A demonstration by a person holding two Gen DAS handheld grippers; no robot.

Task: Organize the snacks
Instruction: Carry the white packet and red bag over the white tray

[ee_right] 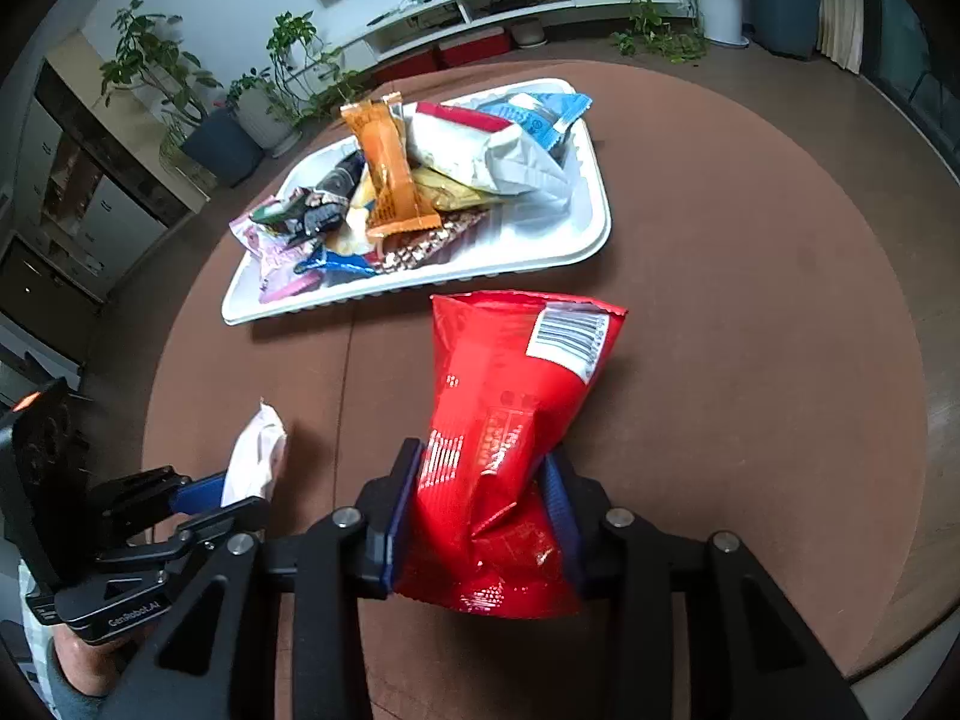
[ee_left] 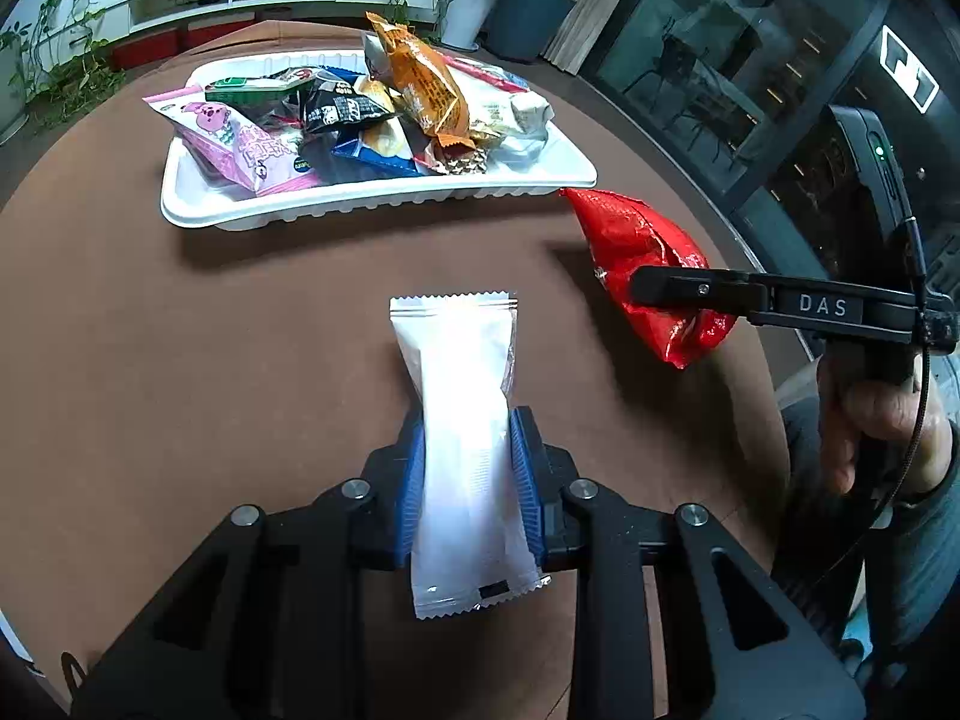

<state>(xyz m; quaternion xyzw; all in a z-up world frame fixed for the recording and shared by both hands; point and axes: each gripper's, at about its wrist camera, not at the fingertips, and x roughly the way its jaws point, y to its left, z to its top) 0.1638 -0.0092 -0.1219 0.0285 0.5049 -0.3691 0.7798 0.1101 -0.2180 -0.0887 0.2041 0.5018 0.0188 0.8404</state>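
On my left, my left gripper (ee_left: 468,468) has its blue fingers (ee_left: 411,480) pressed against both long sides of a white packet (ee_left: 465,420), gripped near its middle so it points ahead without drooping. It hangs above the round brown surface (ee_left: 180,330), well short of the white tray (ee_left: 360,204).

Farther ahead sits that tray, already heaped with snacks: a pink packet (ee_left: 252,150) at its left end, an orange packet (ee_left: 420,78) propped on top of the pile. I judge both packets I hold are meant to join them.

On my right, my right gripper (ee_right: 480,504) squeezes a red bag (ee_right: 510,420) low on its body, crumpling it. The bag's top edge reaches close to the tray's near rim.

My left camera shows the red bag only side-on, with one black finger across it. My right camera shows its barcode label (ee_right: 567,339), and a blue packet (ee_right: 540,114) at the tray's far corner that the left view hides. It catches only a sliver of the white packet.
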